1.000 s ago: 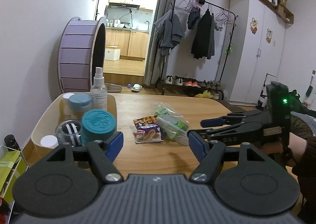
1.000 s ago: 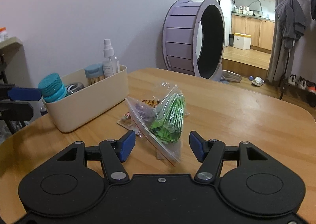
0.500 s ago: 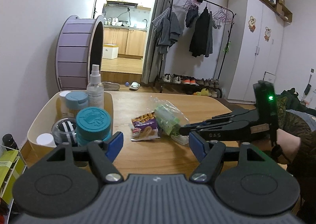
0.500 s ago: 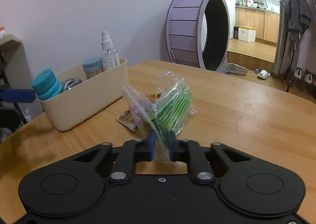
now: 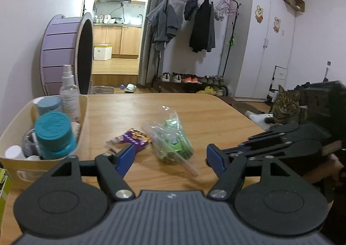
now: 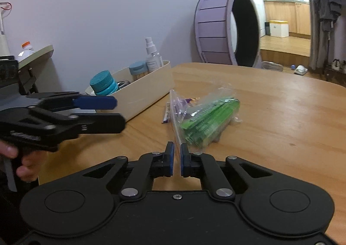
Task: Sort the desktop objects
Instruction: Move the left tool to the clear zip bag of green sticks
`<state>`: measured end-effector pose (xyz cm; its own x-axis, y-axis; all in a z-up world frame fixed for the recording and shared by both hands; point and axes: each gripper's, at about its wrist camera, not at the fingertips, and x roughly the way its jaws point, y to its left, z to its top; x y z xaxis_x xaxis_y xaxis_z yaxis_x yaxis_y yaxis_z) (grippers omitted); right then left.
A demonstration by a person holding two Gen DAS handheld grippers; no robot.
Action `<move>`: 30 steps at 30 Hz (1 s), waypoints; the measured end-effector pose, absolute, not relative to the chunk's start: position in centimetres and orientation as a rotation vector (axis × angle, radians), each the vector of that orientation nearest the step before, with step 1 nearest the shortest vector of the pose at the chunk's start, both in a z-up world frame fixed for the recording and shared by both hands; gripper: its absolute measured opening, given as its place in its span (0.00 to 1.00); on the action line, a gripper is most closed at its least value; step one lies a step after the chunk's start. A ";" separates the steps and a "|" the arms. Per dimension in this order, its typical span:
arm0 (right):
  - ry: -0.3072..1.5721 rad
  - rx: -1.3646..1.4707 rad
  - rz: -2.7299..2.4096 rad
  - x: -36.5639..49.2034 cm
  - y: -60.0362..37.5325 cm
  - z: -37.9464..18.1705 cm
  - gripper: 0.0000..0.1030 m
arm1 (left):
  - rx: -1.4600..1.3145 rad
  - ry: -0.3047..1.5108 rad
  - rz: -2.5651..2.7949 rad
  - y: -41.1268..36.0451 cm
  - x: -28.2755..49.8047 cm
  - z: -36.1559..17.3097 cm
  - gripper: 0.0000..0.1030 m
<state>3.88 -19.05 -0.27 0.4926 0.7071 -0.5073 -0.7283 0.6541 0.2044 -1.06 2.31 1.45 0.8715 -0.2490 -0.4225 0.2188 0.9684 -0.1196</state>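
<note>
Clear plastic bag (image 6: pixel 203 119) holds bright green sticks. Rectangular storage bin (image 6: pixel 142 95) cream; ribbed jar lid (image 5: pixel 53 124) teal. Foil snack packet (image 5: pixel 132 140) purple. Table (image 6: pixel 281 115) light wood-grain.

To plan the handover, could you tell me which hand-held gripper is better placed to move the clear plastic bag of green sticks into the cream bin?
Right: right hand-held gripper already pinches the clear plastic bag of green sticks; left hand-held gripper is open.

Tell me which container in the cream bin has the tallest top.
The clear spray bottle with the white nozzle; it rises above the teal-capped jar and light-blue-lidded jar.
</note>
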 end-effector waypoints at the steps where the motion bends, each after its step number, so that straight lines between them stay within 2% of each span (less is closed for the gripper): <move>1: 0.583 -0.026 0.857 3.6 -19.7 -0.1 0.16 | -0.068 0.453 -0.242 2.1 -0.8 1.3 0.70; 3: 0.554 0.005 0.827 3.2 -21.0 0.2 0.42 | -0.068 0.459 -0.234 1.6 -0.2 1.0 0.70; 5: 0.517 0.037 0.803 2.8 -22.2 0.6 0.49 | -0.076 0.465 -0.223 1.3 0.5 0.6 0.70; 7: 0.490 0.067 0.797 2.6 -23.2 0.8 0.49 | -0.083 0.473 -0.213 1.1 1.0 0.3 0.70; 10: 0.454 0.091 0.788 2.4 -24.4 1.1 0.57 | -0.073 0.487 -0.202 0.5 2.0 -0.1 0.70; 11: 0.443 0.095 0.786 2.4 -24.7 1.2 0.61 | -0.070 0.491 -0.199 0.3 2.3 -0.3 0.70; 14: 0.417 0.109 0.756 2.3 -25.2 1.2 0.80 | -0.063 0.501 -0.187 -0.3 3.2 -0.6 0.70; 16: 0.410 0.108 0.746 2.2 -25.2 1.2 0.81 | -0.056 0.509 -0.183 -0.7 3.6 -0.8 0.70; 19: 0.399 0.112 0.756 2.0 -25.3 1.2 0.91 | -0.041 0.517 -0.165 -1.0 4.2 -0.9 0.70; 23: 0.390 0.127 0.761 1.6 -25.7 1.3 0.96 | -0.055 0.524 -0.142 -1.0 5.2 -1.1 0.70; 30: 0.403 0.131 0.752 1.3 -26.0 1.0 0.97 | -0.051 0.552 -0.126 -1.4 6.3 -1.8 0.69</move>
<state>1.30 -26.00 0.98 0.6580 0.6869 -0.3087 -0.6372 0.7263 0.2579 6.28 -1.39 -1.79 0.8440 -0.1328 -0.5196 0.1055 0.9910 -0.0819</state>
